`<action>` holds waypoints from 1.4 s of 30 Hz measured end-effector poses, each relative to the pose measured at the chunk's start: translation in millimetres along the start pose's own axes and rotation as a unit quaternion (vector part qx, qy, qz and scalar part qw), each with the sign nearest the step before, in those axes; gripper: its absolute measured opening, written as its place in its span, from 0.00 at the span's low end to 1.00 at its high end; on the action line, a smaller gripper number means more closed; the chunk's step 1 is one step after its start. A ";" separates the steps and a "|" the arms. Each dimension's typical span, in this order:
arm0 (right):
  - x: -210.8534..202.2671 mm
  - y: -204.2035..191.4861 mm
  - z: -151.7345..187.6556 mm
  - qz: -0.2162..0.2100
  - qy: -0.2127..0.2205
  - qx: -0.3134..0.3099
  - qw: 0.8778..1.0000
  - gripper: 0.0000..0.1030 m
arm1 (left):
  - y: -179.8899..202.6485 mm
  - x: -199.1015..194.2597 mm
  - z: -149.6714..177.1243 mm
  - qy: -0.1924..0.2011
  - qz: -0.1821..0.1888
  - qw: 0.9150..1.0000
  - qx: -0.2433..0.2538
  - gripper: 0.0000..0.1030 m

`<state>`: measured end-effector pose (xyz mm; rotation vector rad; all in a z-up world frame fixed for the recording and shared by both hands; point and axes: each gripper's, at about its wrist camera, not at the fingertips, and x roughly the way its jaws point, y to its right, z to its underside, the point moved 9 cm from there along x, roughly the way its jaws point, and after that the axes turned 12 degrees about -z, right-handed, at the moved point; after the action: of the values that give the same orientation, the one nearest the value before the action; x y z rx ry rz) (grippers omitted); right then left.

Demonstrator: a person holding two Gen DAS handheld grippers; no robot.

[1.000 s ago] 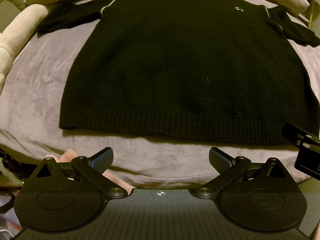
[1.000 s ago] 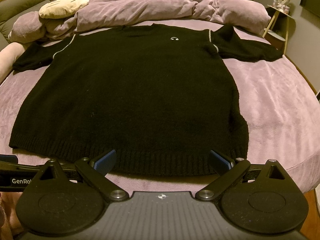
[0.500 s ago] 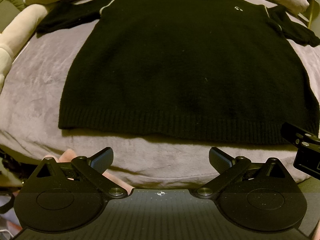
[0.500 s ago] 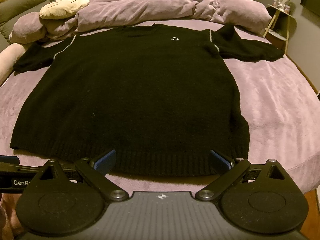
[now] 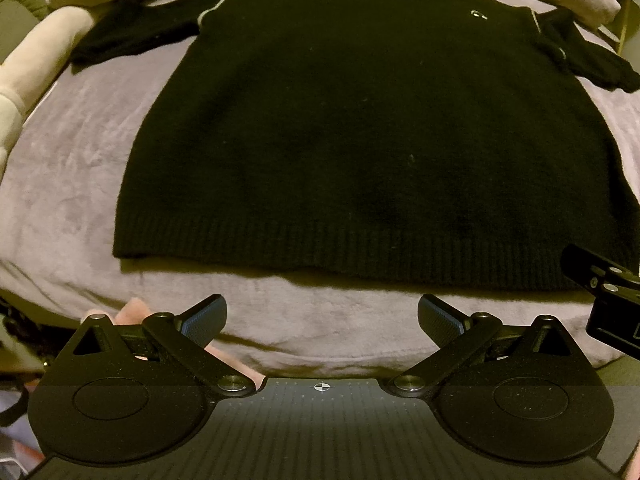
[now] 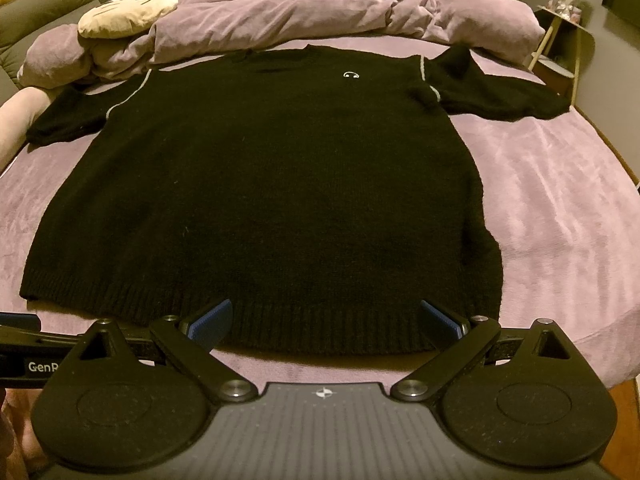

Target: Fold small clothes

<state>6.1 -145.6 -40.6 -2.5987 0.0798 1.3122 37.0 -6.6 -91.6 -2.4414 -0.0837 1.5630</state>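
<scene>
A black knit sweater (image 5: pixel 360 140) (image 6: pixel 272 192) lies flat, front up, on a mauve bed, both sleeves spread out and its ribbed hem nearest me. My left gripper (image 5: pixel 322 314) hovers open just short of the hem, over the bed's front edge, holding nothing. My right gripper (image 6: pixel 326 320) is open too, fingertips over the hem near its right half, nothing between them. In the left wrist view the right gripper (image 5: pixel 600 284) shows at the right edge. A small white logo (image 6: pixel 351 75) marks the chest.
A rumpled mauve duvet (image 6: pixel 320 12) is heaped at the bed's head, with a cream plush pillow (image 6: pixel 128 12) at the left. A side table (image 6: pixel 560 40) stands at the back right. Bare bedspread (image 6: pixel 560 208) flanks the sweater. A long pale cushion (image 5: pixel 36 64) lies at left.
Both grippers have drifted slightly; the sweater sits a touch lower and closer in both views. Nothing was grasped and the jaws stayed open.
</scene>
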 end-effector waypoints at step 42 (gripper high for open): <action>86.9 88.6 -5.1 -0.154 0.021 0.170 0.973 0.96 | -4.3 58.2 -81.6 -0.024 -0.007 0.997 -0.080 1.00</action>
<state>48.6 -228.2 -123.0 -2.2411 -0.0813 1.0318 135.7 -6.1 -109.7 -2.5151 -0.2426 1.6690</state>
